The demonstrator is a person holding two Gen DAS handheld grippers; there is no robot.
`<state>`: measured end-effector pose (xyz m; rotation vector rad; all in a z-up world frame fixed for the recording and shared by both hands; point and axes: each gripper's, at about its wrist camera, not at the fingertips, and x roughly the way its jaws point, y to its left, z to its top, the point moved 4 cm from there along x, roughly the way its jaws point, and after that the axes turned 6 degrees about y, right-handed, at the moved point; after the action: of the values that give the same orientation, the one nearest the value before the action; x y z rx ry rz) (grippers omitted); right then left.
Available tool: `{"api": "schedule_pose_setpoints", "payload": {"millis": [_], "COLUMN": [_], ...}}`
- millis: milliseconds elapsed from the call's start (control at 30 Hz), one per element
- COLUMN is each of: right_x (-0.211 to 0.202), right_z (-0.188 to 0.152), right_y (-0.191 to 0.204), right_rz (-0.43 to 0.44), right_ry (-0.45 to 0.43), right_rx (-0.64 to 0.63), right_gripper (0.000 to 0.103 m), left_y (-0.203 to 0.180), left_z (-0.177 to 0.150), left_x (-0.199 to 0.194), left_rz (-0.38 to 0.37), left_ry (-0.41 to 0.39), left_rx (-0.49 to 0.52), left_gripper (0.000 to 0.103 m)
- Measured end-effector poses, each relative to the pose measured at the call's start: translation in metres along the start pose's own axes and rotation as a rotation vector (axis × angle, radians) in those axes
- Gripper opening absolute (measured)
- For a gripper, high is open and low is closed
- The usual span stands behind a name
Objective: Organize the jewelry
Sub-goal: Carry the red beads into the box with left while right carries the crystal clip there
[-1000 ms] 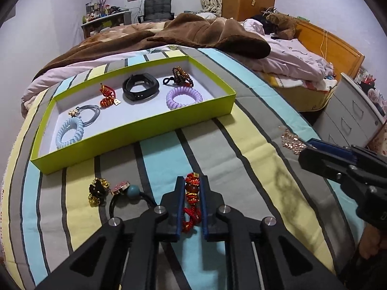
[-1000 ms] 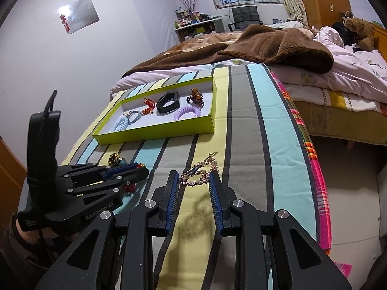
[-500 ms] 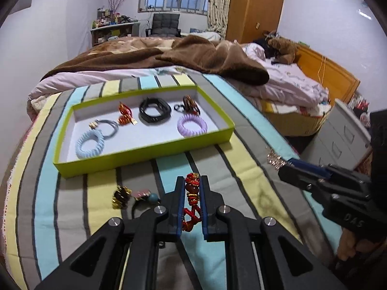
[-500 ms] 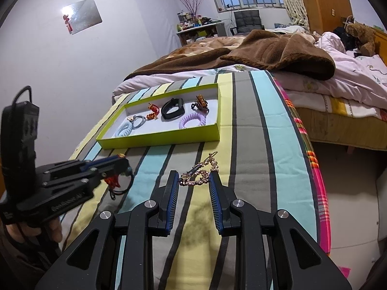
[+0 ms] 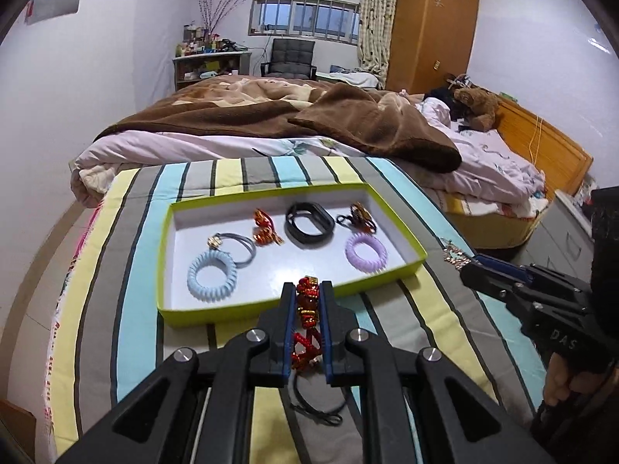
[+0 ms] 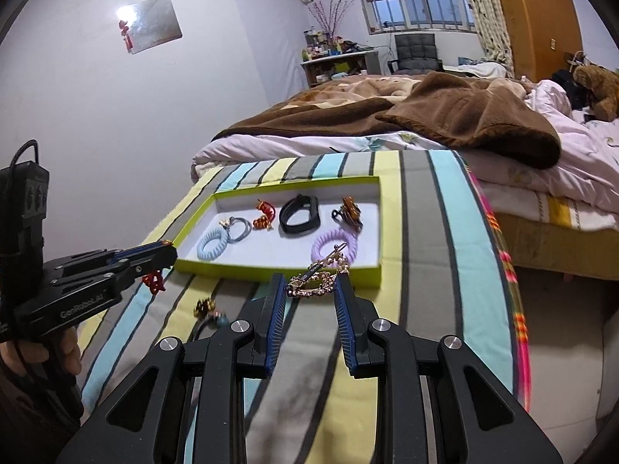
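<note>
My left gripper [image 5: 306, 290] is shut on a red and gold beaded knot charm [image 5: 307, 309], held above the striped cloth just before the green tray's [image 5: 232, 311] near wall. My right gripper [image 6: 311, 282] is shut on a gold rhinestone hair clip [image 6: 317, 284], held in the air near the tray's [image 6: 377, 228] near right corner. The tray holds a blue coil tie [image 5: 212, 276], a grey tie [image 5: 238, 245], a red charm [image 5: 265, 228], a black band [image 5: 308, 224], a brown clip [image 5: 359, 214] and a purple coil tie [image 5: 365, 250].
A gold flower piece [image 6: 204, 305] and a black cord with a teal bead [image 6: 216, 321] lie on the striped cloth [image 6: 437, 270] before the tray. A brown blanket [image 5: 348, 120] and bedding lie behind. The cloth's right edge drops to the floor.
Both grippers rose and moved forward toward the tray, each carrying its piece. The left gripper's charm is now at the tray's near wall.
</note>
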<state>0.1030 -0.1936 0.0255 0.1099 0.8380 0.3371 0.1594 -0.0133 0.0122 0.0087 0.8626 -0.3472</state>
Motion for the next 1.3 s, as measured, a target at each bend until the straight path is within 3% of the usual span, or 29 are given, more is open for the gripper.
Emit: {"api": "schedule_pose_setpoints", "payload": {"millis": [333, 733, 1300], "right_x": [0.059, 0.116, 0.133], "right_z": [0.035, 0.042, 0.037], "right_y": [0.013, 0.009, 0.015], "right_rz": [0.049, 0.070, 0.026], "right_ry": [0.071, 0.162, 0.207], "right_rx": [-0.057, -0.078, -0.155], "right_gripper": [0.026, 0.026, 0.027], "left_y": [0.018, 0.031, 0.030], "left_z": [0.022, 0.025, 0.022], "left_x": [0.039, 0.087, 0.104], "left_rz": [-0.020, -0.003, -0.018], "left_ry": [0.047, 0.125, 0.165], "left_rx": [-0.021, -0.035, -0.051], "left_gripper": [0.012, 0.012, 0.012]}}
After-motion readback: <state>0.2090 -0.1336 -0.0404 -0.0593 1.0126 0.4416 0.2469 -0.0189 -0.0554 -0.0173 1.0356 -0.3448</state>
